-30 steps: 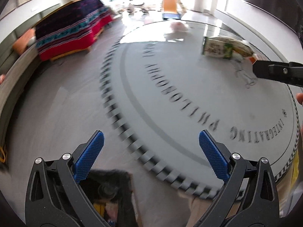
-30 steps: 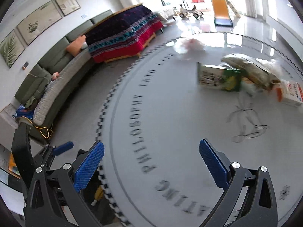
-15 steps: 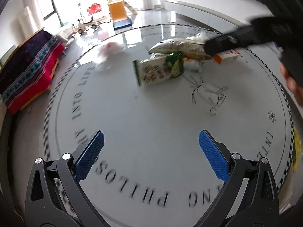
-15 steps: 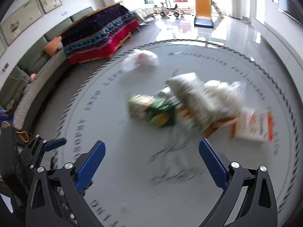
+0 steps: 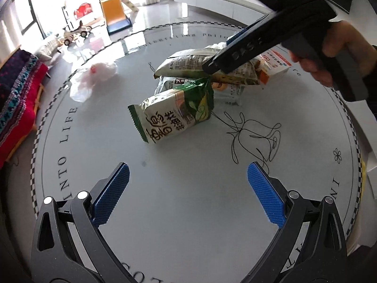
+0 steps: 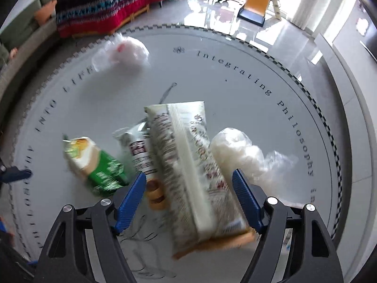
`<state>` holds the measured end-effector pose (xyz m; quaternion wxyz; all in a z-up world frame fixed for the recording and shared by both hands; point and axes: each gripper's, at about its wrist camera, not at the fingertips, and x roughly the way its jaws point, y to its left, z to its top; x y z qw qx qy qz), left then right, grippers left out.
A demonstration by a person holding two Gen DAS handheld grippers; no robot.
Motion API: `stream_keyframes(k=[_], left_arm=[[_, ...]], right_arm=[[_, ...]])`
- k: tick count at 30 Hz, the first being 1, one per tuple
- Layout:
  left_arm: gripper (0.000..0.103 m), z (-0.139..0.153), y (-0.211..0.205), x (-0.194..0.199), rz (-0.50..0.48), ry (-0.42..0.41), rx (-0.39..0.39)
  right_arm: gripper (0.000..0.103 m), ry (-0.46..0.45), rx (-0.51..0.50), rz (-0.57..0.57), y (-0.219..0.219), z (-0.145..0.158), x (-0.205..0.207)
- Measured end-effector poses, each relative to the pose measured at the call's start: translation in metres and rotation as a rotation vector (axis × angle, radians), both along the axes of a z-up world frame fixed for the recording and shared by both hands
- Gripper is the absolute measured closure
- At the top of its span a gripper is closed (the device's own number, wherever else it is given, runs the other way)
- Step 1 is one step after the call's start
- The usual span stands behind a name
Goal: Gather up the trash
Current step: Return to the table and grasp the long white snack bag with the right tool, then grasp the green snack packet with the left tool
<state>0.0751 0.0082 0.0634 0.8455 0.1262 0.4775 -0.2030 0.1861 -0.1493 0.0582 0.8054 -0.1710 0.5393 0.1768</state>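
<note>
On the desk (image 5: pixel 188 200): three snack bags, two plastic bags, one box (image 5: pixel 275 64). Left claw (image 5: pixel 188 181) apart; right claw (image 6: pixel 188 198) closing astride one bag (image 6: pixel 186 165).

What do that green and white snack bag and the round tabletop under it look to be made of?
Green and white snack bag: likely thin printed plastic film, glossy, with a zigzag-cut sealed end and creases. Round tabletop: probably glass or a polished stone-like slab, smooth and shiny; it mirrors the window light and has printed lettering.

The right tongs (image 6: pixel 188 195) have come down over the long snack bag (image 6: pixel 188 165), jaws now closing around it.
</note>
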Motion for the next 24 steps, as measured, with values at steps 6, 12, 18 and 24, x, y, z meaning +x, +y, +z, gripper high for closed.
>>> stream_keyframes(k=[6, 12, 18, 24], left_arm=[[0.006, -0.004, 0.002, 0.013, -0.010, 0.014, 0.001], [0.006, -0.004, -0.015, 0.033, -0.161, 0.005, 0.113], [0.006, -0.010, -0.035, 0.067, -0.328, 0.032, 0.211], [0.007, -0.024, -0.042, 0.102, -0.327, 0.070, 0.235]], right_arm=[[0.056, 0.026, -0.069, 0.030, 0.008, -0.022, 0.011], [0.062, 0.023, 0.024, -0.025, -0.007, -0.002, 0.010], [0.061, 0.032, 0.139, -0.062, -0.029, 0.021, 0.002], [0.061, 0.022, 0.153, -0.096, -0.041, 0.019, -0.003]])
